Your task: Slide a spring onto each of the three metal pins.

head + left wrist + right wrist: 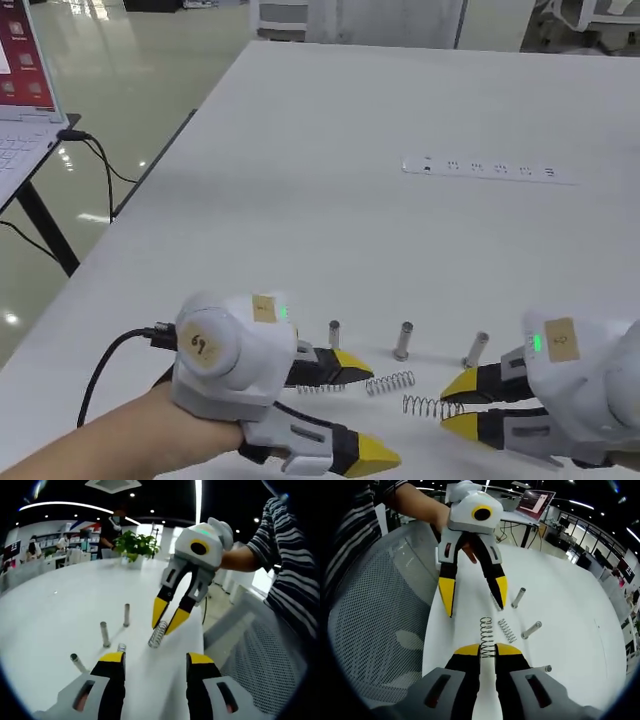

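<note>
Three short metal pins stand upright in a row on the white table: one on the left [334, 333], one in the middle [404, 341], one on the right [476, 350], all bare. My right gripper [460, 405] is shut on one end of a spring [422, 405], which sticks out level towards the left; its own view shows that spring [487, 632] clamped between the yellow tips. My left gripper [362, 408] is open, jaws wide apart, with nothing between them. A second spring [390, 382] lies loose before the middle pin. A third spring [318, 388] lies by the left gripper's upper tip.
A white power strip [490, 168] lies further back on the table. A laptop [20, 80] sits on a desk at the far left, past the table's left edge. A mesh chair [380, 610] is at the near side.
</note>
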